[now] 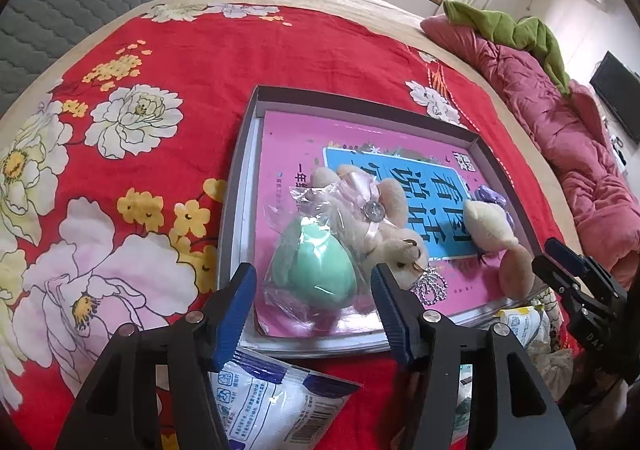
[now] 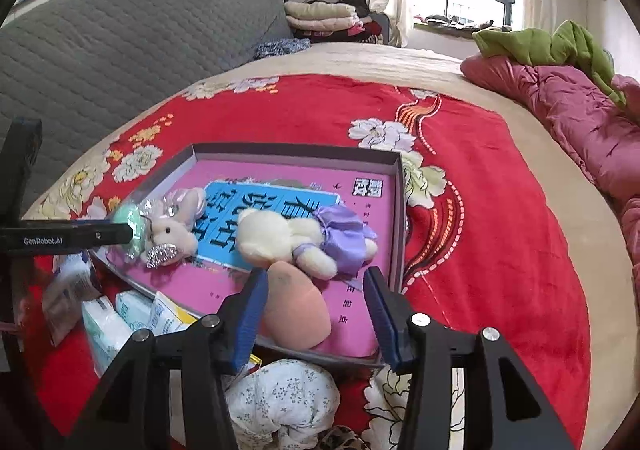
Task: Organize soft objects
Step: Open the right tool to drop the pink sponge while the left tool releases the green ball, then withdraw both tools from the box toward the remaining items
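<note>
Bedroom setting: a bed with a red floral blanket [image 1: 168,61] carries a shallow grey box [image 1: 236,185], lined with a pink booklet [image 1: 288,145], which serves as the collecting tray.

Contents of the box: a green sponge egg in a clear wrapper [image 1: 314,266], a beige plush rabbit with a pink bow [image 1: 384,217], a cream plush bear in a purple dress [image 2: 296,238], and a peach sponge egg [image 2: 294,306] at the near edge. Outside the box, on the blanket near its front edge, lie white tissue packets [image 2: 116,318] and a floral fabric bundle [image 2: 280,398].

Left tool [image 1: 314,290]: released, jaws standing wide on either side of the green sponge egg without pressing it. Right tool [image 2: 316,290]: likewise released, jaws flanking the peach sponge egg; the left finger appears just beside or touching the egg, contact not confirmed.

Handling assessment: all items appear light and compressible. The sponge eggs should yield under a squeeze and spring back; best taken across the widest part, where the rounded shape is less likely to squirt out. The wrapper on the green one looks slick and crinkly, so a grip on film alone may slip. The plush toys are floppy; the torso offers the firmest hold, whereas limbs, bow or dress would let them dangle. The tissue packets are soft but smooth-skinned; a grip across the middle seems safest.
</note>
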A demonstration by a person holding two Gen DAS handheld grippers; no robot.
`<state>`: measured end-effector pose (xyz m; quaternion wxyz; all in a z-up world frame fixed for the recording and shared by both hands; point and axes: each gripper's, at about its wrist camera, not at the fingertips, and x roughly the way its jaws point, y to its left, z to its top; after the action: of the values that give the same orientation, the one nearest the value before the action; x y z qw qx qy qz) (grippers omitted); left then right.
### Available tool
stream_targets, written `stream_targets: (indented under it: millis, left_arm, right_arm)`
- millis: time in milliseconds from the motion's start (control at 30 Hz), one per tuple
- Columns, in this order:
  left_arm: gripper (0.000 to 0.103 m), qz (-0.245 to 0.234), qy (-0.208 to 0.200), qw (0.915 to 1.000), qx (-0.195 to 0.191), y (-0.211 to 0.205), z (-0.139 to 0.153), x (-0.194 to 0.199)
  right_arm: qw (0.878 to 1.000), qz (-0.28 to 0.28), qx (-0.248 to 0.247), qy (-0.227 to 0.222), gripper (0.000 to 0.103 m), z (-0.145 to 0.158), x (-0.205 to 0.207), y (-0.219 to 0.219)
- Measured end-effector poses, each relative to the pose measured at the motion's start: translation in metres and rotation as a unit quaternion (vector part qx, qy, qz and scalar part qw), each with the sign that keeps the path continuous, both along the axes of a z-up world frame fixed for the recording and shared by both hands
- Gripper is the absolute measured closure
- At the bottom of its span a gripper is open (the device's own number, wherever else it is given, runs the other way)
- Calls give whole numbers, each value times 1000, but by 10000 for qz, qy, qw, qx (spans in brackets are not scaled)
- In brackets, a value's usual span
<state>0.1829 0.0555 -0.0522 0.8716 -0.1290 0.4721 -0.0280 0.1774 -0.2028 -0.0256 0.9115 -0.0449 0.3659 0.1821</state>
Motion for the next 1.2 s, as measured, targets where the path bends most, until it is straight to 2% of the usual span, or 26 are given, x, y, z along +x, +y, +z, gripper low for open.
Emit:
stream_targets:
  millis: [267, 733, 1200]
  left_arm:
    - [39, 41, -160, 9999, 13, 3, 9, -6]
    - [36, 109, -481, 9986, 188, 4, 27, -20]
    - [36, 182, -732, 9964, 377, 1, 43, -52]
  right_arm:
    - [9994, 21, 123, -328, 47, 14, -8, -2]
    - [9983, -152, 247, -507, 37, 22, -15, -12]
    - [9952, -284, 396, -851, 36, 45, -41, -26]
